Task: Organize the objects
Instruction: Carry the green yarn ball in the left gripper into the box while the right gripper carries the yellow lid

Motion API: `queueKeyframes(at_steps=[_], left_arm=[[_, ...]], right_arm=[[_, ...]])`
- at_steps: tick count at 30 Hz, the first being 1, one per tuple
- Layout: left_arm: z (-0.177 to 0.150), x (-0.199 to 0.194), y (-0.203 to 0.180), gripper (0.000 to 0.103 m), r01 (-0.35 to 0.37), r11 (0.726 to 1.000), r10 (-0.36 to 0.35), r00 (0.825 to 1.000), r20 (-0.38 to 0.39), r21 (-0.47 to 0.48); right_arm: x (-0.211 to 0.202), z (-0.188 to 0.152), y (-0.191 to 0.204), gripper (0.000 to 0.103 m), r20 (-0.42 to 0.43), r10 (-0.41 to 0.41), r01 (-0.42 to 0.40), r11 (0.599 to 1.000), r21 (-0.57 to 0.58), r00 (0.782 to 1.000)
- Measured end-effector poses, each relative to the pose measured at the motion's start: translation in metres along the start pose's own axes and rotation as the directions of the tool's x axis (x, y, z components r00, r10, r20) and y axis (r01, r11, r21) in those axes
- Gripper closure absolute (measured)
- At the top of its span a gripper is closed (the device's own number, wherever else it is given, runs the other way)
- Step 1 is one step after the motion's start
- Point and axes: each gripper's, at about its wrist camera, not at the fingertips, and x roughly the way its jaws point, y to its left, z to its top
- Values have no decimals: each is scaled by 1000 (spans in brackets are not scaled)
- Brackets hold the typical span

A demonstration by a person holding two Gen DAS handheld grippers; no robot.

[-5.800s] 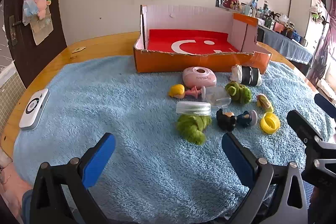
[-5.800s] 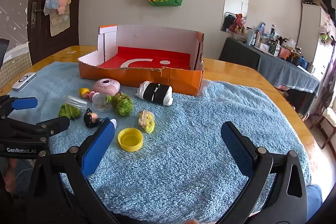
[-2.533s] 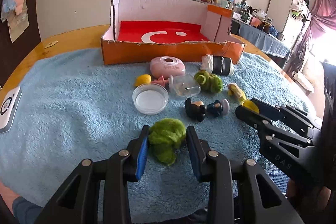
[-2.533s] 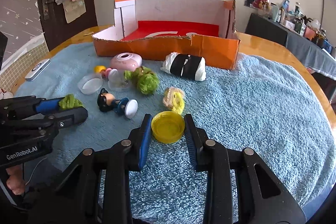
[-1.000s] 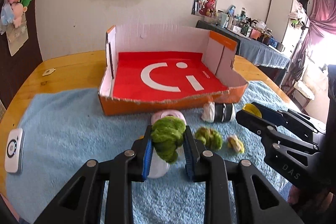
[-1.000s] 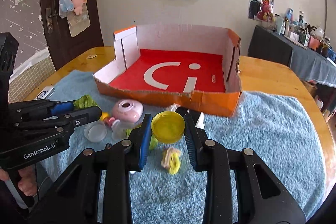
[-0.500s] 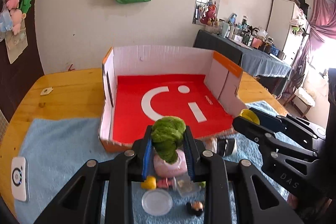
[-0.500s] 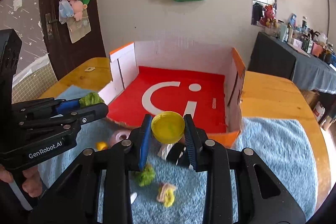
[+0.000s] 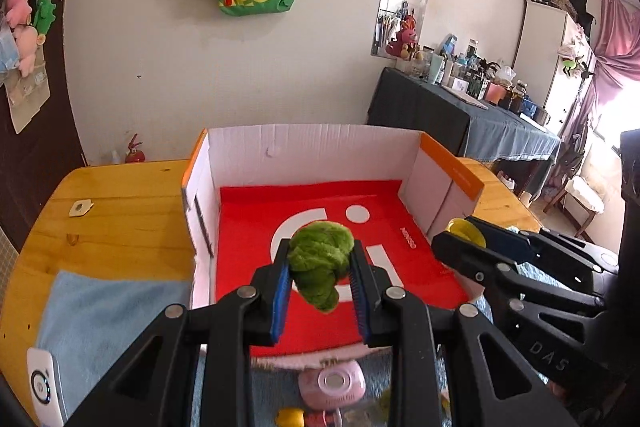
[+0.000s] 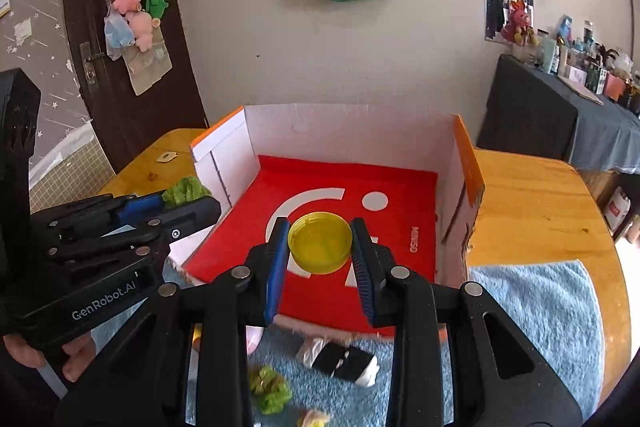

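My left gripper [image 9: 320,281] is shut on a green fuzzy toy [image 9: 320,263] and holds it in the air above the open cardboard box [image 9: 308,151] with the red floor. My right gripper [image 10: 320,255] is shut on a yellow lid [image 10: 320,247], also held above the box [image 10: 348,131]. In the left wrist view the right gripper [image 9: 460,239] with the lid sits at the right. In the right wrist view the left gripper [image 10: 188,201] with the toy sits at the left.
Below the box on the blue towel [image 10: 540,307] lie a pink round case [image 9: 332,385], a black-and-white roll [image 10: 340,359], another green fuzzy toy [image 10: 272,393] and small toys. A white device [image 9: 42,387] lies at the left table edge.
Both grippers have risen and moved forward with their objects, from above the towel's front items to over the box floor.
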Motion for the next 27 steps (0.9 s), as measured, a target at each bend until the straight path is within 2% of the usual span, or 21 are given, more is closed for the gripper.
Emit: queueKeyframes(at_steps=[14,27], left_arm=[[21,50,12,75,-17,1000,16,997,-75,-18],[34,91,19,75,-34,999,31,990,-140,-20]], right_arm=[[40,24,-14,74,-58,-26,27,1000,15,998],[85,29,-25,74,-142,-24,31,998,48,990]])
